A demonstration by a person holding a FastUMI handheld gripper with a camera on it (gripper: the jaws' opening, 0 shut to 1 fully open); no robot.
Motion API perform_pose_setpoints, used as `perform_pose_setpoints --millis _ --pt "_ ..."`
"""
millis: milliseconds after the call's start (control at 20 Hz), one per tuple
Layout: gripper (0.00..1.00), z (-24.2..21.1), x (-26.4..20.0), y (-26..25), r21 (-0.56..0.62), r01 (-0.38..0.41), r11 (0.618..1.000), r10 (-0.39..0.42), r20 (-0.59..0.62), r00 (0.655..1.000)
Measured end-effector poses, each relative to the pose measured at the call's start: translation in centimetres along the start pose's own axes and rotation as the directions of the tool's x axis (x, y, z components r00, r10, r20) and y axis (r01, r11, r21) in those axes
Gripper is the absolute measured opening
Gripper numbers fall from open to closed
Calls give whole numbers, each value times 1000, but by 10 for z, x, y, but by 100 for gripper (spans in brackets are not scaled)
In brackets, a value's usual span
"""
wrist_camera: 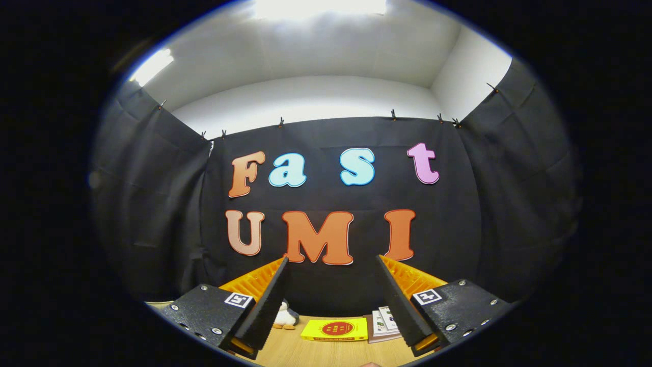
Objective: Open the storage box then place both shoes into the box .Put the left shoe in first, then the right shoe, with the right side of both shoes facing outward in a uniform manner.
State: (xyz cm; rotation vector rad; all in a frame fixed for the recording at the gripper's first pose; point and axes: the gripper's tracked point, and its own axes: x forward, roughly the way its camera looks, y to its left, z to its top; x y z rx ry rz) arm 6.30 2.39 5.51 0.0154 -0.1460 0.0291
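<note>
The tongs (333, 300) stood wide open, holding nothing, above a table (305, 351) with a yellow book (334, 330) beyond.

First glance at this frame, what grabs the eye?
The gripper itself: its two black fingers stand wide apart, open, holding nothing. Between and just beyond them a bright yellow box lies flat on the wooden table. A small white plush toy sits by the left finger, and some printed cards lie by the right one.
</note>
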Motion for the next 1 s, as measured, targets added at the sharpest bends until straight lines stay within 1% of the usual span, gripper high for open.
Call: perform_pose_setpoints --millis 100,300,500,700,1000 --pt "98 0 0 1 0 4 1000 -4 -6 1000" --pt "98 -3 0 0 28 -27 999 28 -43 999" --pt "98 2 -1 2 9 -34 999 34 -23 999" --pt "98 -2 -3 4 1 -44 999 44 -51 998" --pt "98 2 -4 6 -14 -45 999 45 -47 998"
